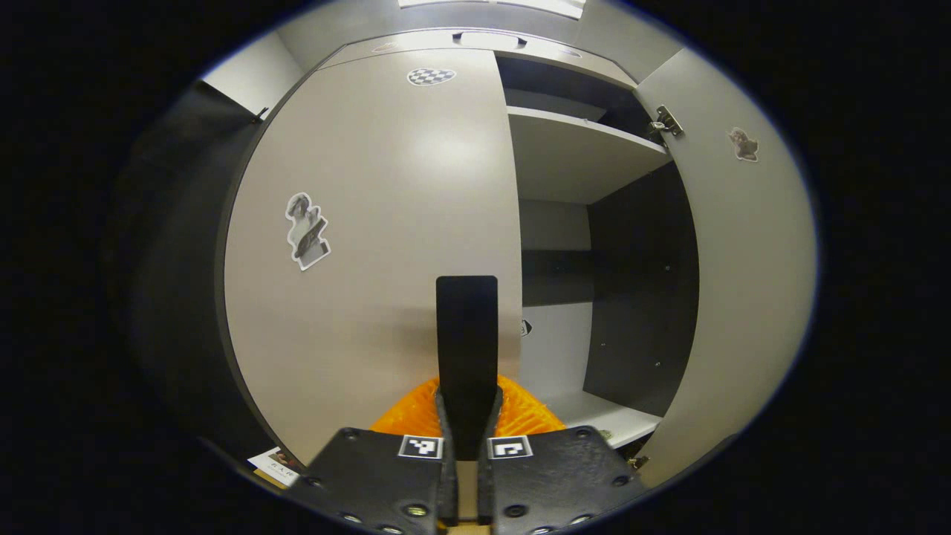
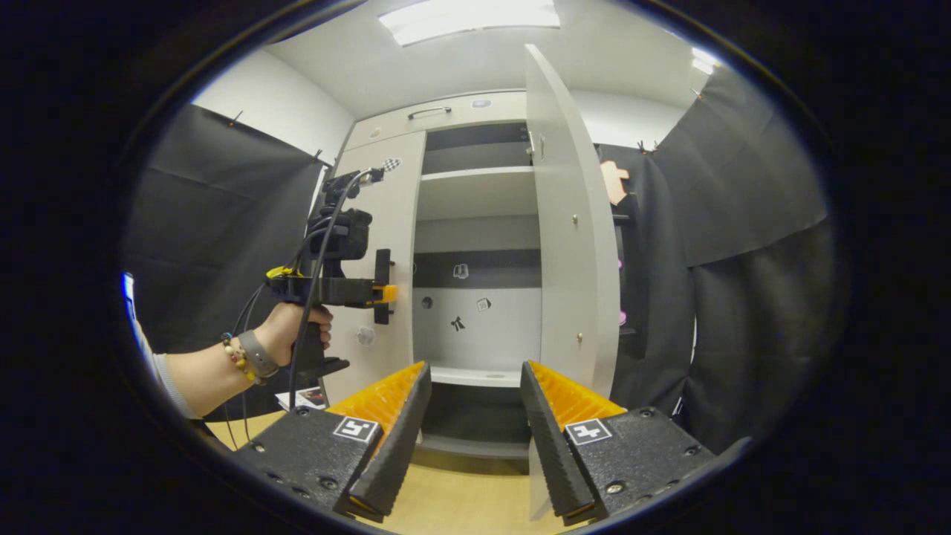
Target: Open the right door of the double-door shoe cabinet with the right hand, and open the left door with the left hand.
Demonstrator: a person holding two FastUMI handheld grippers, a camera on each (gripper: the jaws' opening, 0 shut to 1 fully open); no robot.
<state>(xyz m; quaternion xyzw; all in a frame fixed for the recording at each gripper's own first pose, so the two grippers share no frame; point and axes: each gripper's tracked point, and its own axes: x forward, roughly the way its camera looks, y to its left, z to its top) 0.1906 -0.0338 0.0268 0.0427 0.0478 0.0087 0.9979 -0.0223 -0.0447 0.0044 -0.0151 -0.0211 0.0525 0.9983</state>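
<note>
Cabinet stands ahead, right door swung wide open, left door closed beside the bare shelves; left gripper sits at that closed door's inner edge, fingers pressed narrow on a dark handle strip; right gripper hovers before the cabinet's open half, fingers wide, holding nothing.

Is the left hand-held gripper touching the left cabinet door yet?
Cannot tell. In the right gripper view the left hand-held gripper overlaps the closed left door, but no contact or gap shows plainly.
</note>
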